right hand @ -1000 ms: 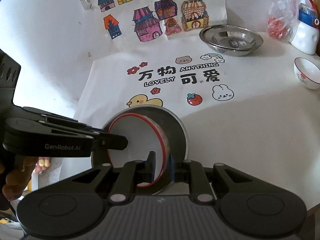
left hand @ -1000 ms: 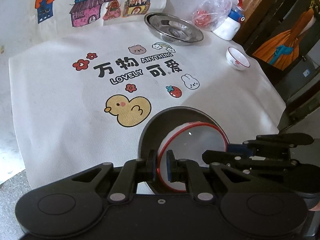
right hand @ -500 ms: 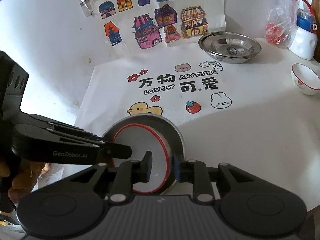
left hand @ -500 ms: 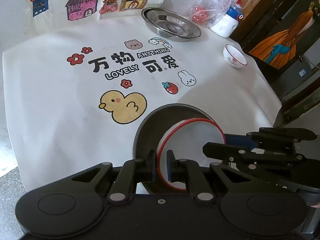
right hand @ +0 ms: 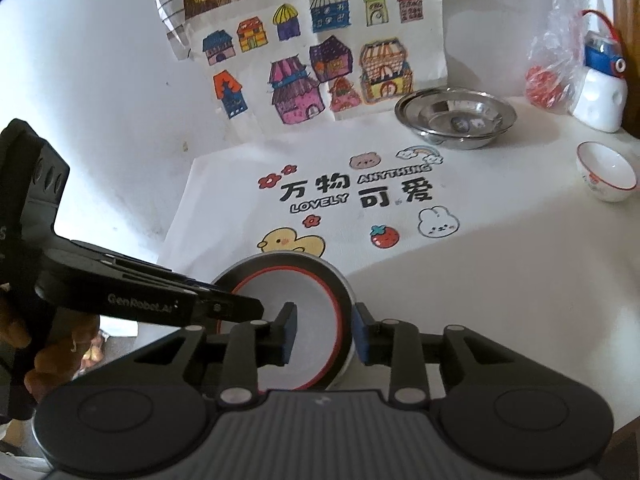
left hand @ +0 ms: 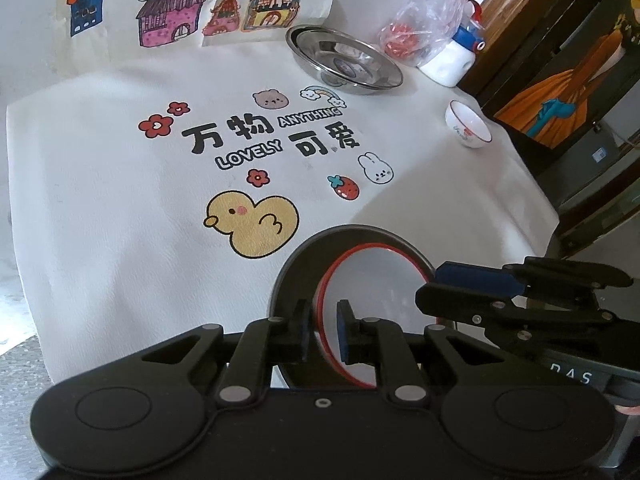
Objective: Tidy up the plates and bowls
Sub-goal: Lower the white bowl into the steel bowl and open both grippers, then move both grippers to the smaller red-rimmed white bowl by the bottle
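Note:
A white bowl with a red rim (left hand: 376,292) sits inside a dark steel plate (left hand: 296,280) near the table's front edge. My left gripper (left hand: 323,332) straddles the bowl's left rim. Its jaws are opening, and thin gaps show on both sides of the rim. My right gripper (right hand: 325,332) straddles the right rim of the same bowl (right hand: 288,300) and the plate (right hand: 340,276). Its jaws are also opening, and the pads stand off the rim. A second small red-rimmed bowl (left hand: 468,130) stands at the right. Stacked steel plates (left hand: 346,62) sit at the back.
A white cloth (left hand: 120,200) with cartoon prints covers the table. A plastic bag with red contents (left hand: 416,28) and a white and blue bottle (left hand: 452,64) stand at the back right. The table's right edge (left hand: 548,216) drops off near dark furniture. A person's hand (right hand: 52,356) holds the left gripper.
The right gripper's jaws have spread wide and let go of the bowl's rim. The left jaws have eased apart slightly. The bowl and plate stay in the same spot.

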Available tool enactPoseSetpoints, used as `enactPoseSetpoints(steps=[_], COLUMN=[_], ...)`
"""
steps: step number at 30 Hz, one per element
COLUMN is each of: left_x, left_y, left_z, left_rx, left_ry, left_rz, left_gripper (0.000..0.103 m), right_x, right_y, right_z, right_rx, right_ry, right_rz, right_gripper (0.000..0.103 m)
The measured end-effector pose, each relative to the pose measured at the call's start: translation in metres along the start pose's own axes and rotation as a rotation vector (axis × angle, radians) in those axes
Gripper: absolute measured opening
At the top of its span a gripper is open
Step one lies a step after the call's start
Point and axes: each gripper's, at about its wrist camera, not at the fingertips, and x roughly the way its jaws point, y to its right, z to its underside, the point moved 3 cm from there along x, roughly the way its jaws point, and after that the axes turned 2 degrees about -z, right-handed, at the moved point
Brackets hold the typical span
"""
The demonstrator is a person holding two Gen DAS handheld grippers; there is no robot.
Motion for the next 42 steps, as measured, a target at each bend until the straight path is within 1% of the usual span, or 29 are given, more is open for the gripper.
enactPoseSetpoints(steps=[2,4,5,7,8,11,14,16,17,19,20,21,22,24,25,26,27,28,30,33,37,42], left_x=[-0.001,-0.002,-0.003,-0.006,-0.008,-0.012,-0.015,-0.017,-0.018,-0.022,-0.024,-0.025,-0.027,-0.029,-0.029,-0.029,-0.028,-0.027,-0.023,-0.014,0.003,0.033], left_y=[-0.002,-0.003,-0.004,-0.004,-0.005,-0.007,-0.006,-0.004,-0.003,-0.001,0.001,0.003,0.006,0.012,0.014,0.017,0.02,0.024,0.032,0.046,0.065,0.087], left_z=[0.0,0.0,0.0,-0.002,-0.002,-0.005,-0.006,-0.008,-0.01,-0.014,-0.018,-0.021,-0.024,-0.033,-0.037,-0.042,-0.046,-0.051,-0.06,-0.073,-0.09,-0.112], left_rx=[-0.009,-0.015,-0.018,-0.022,-0.023,-0.029,-0.025,-0.017,-0.013,-0.008,-0.001,0.008,0.016,0.034,0.038,0.042,0.045,0.049,0.061,0.082,0.101,0.14], left_ry=[0.006,0.015,0.02,0.04,0.051,0.057,0.064,0.074,0.083,0.105,0.121,0.141,0.159,0.188,0.198,0.208,0.216,0.225,0.241,0.248,0.237,0.192], left_rz=[0.012,0.019,0.023,0.018,0.018,0.024,0.02,0.014,0.014,0.011,0.002,-0.009,-0.017,-0.026,-0.025,-0.026,-0.031,-0.039,-0.053,-0.069,-0.076,-0.109], left_gripper=[0.016,0.017,0.018,0.026,0.028,0.028,0.029,0.029,0.031,0.038,0.047,0.055,0.058,0.069,0.071,0.076,0.084,0.087,0.094,0.1,0.102,0.102], right_x=[-0.004,-0.008,-0.01,-0.014,-0.015,-0.018,-0.023,-0.026,-0.028,-0.032,-0.034,-0.035,-0.037,-0.04,-0.041,-0.043,-0.044,-0.046,-0.048,-0.049,-0.052,-0.056], right_y=[0.0,0.0,0.0,0.001,0.001,0.003,0.006,0.01,0.012,0.018,0.023,0.027,0.031,0.04,0.045,0.05,0.054,0.06,0.07,0.09,0.118,0.16], right_z=[0.002,0.004,0.005,0.007,0.008,0.01,0.011,0.011,0.011,0.011,0.011,0.011,0.011,0.011,0.011,0.011,0.012,0.012,0.013,0.014,0.016,0.017], right_rx=[0.003,0.0,-0.002,-0.002,0.001,0.009,0.021,0.028,0.033,0.046,0.054,0.061,0.067,0.081,0.085,0.089,0.09,0.092,0.1,0.123,0.166,0.236], right_ry=[0.013,0.032,0.041,0.055,0.06,0.074,0.097,0.113,0.122,0.142,0.154,0.167,0.178,0.199,0.207,0.215,0.224,0.235,0.253,0.27,0.295,0.334], right_rz=[-0.002,0.004,0.007,0.007,0.002,-0.002,-0.005,-0.006,-0.005,-0.002,0.002,0.008,0.015,0.028,0.032,0.038,0.044,0.052,0.072,0.097,0.137,0.202], right_gripper=[0.04,0.047,0.049,0.053,0.054,0.058,0.065,0.071,0.072,0.079,0.081,0.085,0.089,0.094,0.096,0.097,0.1,0.103,0.103,0.103,0.103,0.103])
